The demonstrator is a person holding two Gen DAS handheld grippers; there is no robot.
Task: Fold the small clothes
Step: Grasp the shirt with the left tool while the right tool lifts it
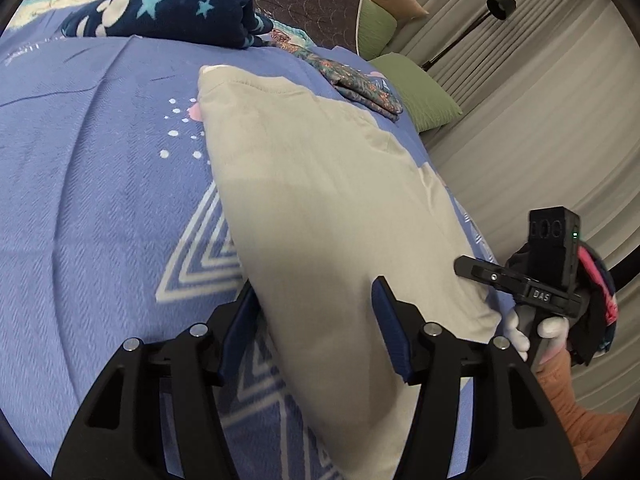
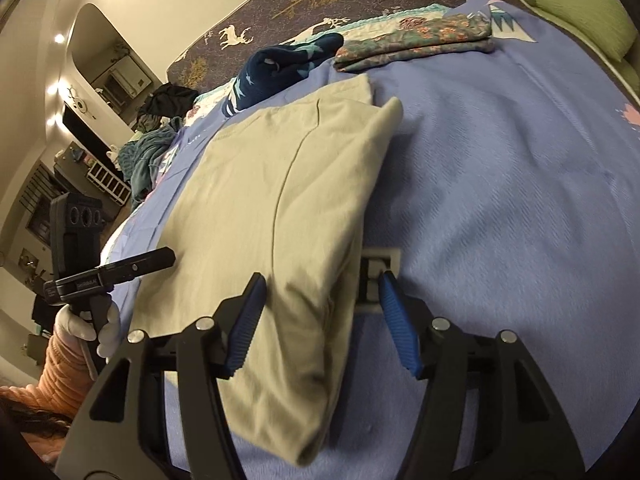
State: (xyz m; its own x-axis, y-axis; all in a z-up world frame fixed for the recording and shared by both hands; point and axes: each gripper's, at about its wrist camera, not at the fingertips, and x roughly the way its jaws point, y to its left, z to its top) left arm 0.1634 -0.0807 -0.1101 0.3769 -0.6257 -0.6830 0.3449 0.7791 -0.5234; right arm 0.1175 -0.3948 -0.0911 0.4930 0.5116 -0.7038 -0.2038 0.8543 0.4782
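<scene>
One beige cloth (image 1: 320, 208), soft knit, folded oblong, lies on the ribbed blue bed (image 1: 100, 200). Left gripper (image 1: 316, 332) and right gripper (image 2: 322, 320): fingers apart, straddling its near corners, unclamped.

Little legible text is showing. White letters "DAS" are reading clearly on the black body of the right gripper (image 1: 464, 269), sitting at about 4 o'clock in the left wrist view, just above the gloved hand (image 1: 532, 330) gripping its handle.

A large dark block letter "E" in a pale square is printed on the blue blanket (image 2: 500, 184), peeking out between the right gripper's blue pads, near 6 o'clock of centre in the right wrist view; the beige garment (image 2: 276, 216) is covering whatever lies left of it.

Small white lettering on the left gripper (image 2: 170, 258), at 8 o'clock, is too blurred to read.
</scene>
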